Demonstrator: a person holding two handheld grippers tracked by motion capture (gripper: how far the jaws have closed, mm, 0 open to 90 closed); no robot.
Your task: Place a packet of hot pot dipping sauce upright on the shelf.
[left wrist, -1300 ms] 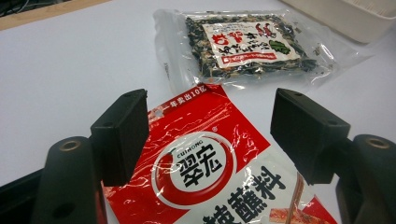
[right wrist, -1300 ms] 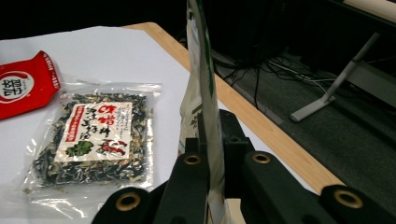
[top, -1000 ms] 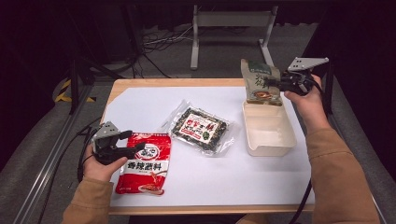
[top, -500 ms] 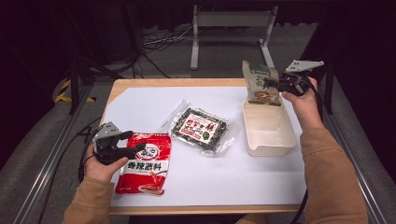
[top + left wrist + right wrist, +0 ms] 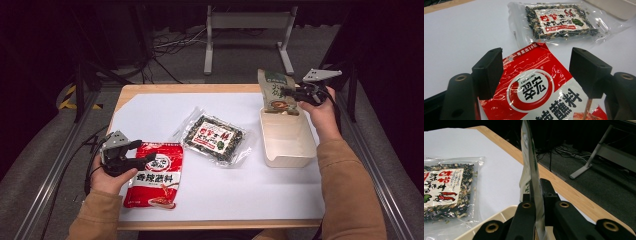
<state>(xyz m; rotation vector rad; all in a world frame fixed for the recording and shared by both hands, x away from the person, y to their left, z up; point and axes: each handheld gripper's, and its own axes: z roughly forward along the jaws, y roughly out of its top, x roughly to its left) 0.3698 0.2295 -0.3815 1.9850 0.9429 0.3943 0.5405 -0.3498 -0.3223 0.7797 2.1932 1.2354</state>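
My right gripper (image 5: 289,93) is shut on a green food pouch (image 5: 277,91), holding it upright over the far end of a cream tray (image 5: 285,139). In the right gripper view the pouch (image 5: 530,162) stands edge-on, pinched between the black jaws. A red sauce packet (image 5: 155,174) lies flat at the near left of the white sheet. My left gripper (image 5: 142,151) is open at the packet's top left corner. In the left gripper view the red packet (image 5: 541,90) lies below and between the spread fingers (image 5: 489,71).
A clear bag of dark dried mix with a red and white label (image 5: 215,138) lies mid-table between the red packet and the tray. The white sheet (image 5: 150,112) covers the wooden table (image 5: 170,89). A metal stand (image 5: 247,22) is on the floor beyond.
My right gripper has lowered the green pouch a little toward the tray. The left gripper has stayed put at the red packet.
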